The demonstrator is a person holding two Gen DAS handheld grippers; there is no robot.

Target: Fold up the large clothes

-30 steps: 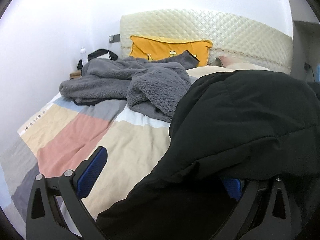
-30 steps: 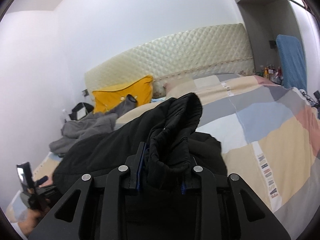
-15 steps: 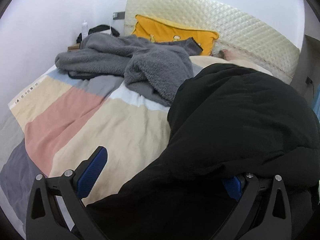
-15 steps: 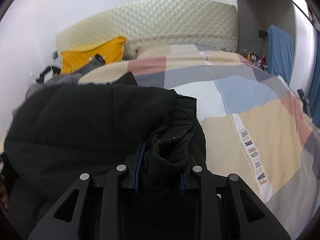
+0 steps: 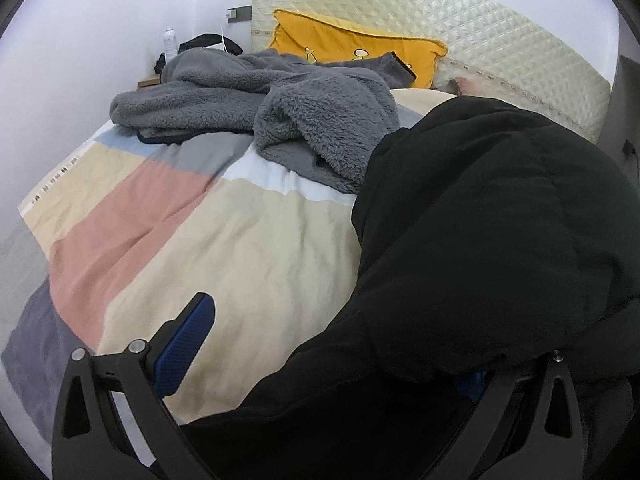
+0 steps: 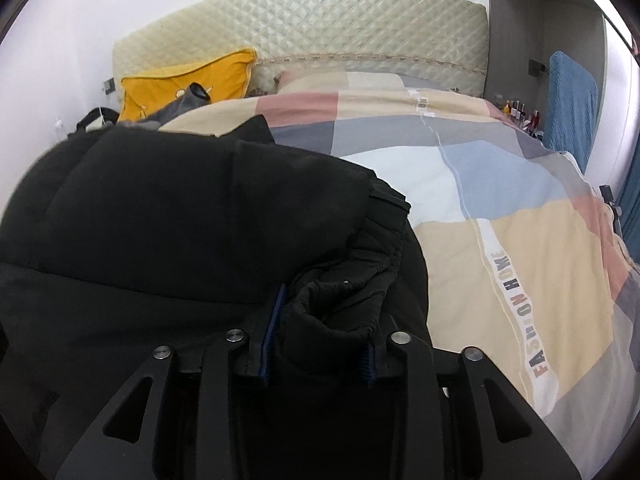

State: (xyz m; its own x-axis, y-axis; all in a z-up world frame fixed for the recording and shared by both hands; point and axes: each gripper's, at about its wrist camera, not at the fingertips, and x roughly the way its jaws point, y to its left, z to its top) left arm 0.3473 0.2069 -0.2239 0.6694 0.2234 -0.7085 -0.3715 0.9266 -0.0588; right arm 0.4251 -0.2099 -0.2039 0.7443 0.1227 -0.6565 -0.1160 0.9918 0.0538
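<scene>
A big black padded jacket [image 5: 500,220] lies bunched on the patchwork duvet [image 5: 248,248]. In the right wrist view its body [image 6: 180,220] fills the left half. My right gripper [image 6: 320,344] has the jacket's gathered cuff [image 6: 340,304] between its blue pads; the jaws are opening and the pads still touch the cuff. My left gripper [image 5: 328,360] stands wide open low over the bed. Its left pad [image 5: 184,344] is bare above the duvet. Black fabric drapes over its right finger and hides most of that pad.
A grey fleece garment [image 5: 288,120] lies crumpled toward the head of the bed, in front of a yellow pillow [image 5: 352,44] and the quilted headboard [image 6: 320,36]. A nightstand with a bottle [image 5: 171,42] stands far left. Bare duvet [image 6: 500,240] stretches right of the jacket.
My right gripper has sunk with the cuff, bringing the raised sleeve down onto the jacket's body, and its jaws have spread slightly. The left gripper has tilted down a little and stays open.
</scene>
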